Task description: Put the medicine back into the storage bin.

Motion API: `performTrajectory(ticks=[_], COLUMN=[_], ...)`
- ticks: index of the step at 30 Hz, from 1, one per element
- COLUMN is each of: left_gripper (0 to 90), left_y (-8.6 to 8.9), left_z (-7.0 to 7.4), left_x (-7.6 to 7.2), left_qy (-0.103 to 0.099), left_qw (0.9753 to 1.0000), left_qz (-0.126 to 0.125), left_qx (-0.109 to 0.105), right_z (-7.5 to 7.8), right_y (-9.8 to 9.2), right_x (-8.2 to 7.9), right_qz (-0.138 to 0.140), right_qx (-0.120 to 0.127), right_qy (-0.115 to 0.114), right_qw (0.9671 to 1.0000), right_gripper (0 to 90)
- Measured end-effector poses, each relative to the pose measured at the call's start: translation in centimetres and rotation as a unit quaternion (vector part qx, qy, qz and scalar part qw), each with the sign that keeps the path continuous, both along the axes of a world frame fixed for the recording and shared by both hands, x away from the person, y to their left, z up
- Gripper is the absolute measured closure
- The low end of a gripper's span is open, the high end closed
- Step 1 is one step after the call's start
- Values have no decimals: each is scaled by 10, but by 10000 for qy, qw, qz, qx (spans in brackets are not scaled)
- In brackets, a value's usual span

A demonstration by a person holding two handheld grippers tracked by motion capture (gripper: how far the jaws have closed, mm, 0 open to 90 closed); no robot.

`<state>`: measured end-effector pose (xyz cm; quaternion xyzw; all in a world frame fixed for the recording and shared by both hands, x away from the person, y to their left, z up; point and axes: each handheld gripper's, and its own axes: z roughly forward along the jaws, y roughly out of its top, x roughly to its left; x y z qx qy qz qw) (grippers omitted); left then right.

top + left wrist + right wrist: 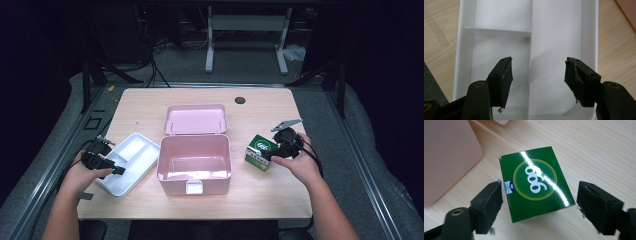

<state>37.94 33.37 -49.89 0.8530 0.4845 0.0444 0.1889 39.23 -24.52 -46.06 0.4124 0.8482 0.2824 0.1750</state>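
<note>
The pink box (194, 156) sits empty – nothing packed yet. The right gripper (539, 202) has jaws apart around the green carton (536, 183); the left gripper (537, 75) gapes over the white tray (589, 37).

Left gripper (118, 170) and right gripper (266, 156) both hold their fingers apart.

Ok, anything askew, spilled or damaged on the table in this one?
Nothing stands out. The pink box sits open and empty with its lid back, the white tray is empty, and the green carton looks intact. Both the left gripper and right gripper are open, holding nothing.
</note>
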Motion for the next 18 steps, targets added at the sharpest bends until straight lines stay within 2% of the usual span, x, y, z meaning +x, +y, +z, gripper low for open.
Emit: performTrajectory(ticks=[4,8,10,12,13,18], left_gripper=[390,391,391,390,390,391], left_y=[-1,-1,-1,-1,-1,-1], left_z=[-1,-1,-2,-2,-2,-3], left_x=[0,0,0,0,0,1], left_qy=[25,24,30,39,36,49], left_qw=[10000,10000,10000,10000,10000,10000], left_qz=[-39,-26,-21,-46,-31,-29], left_qx=[3,-6,3,19,17,40], right_z=[1,3,5,6,6,5], right_y=[8,12,16,20,22,36], right_x=[13,23,28,34,36,48], right_qz=[254,466,578,709,767,1105], right_qx=[-396,-675,-757,-955,-968,-1368], right_qy=[189,349,516,655,759,1199], right_qw=[9987,9960,9941,9907,9894,9771], right_gripper=[129,96,81,77,76,76])
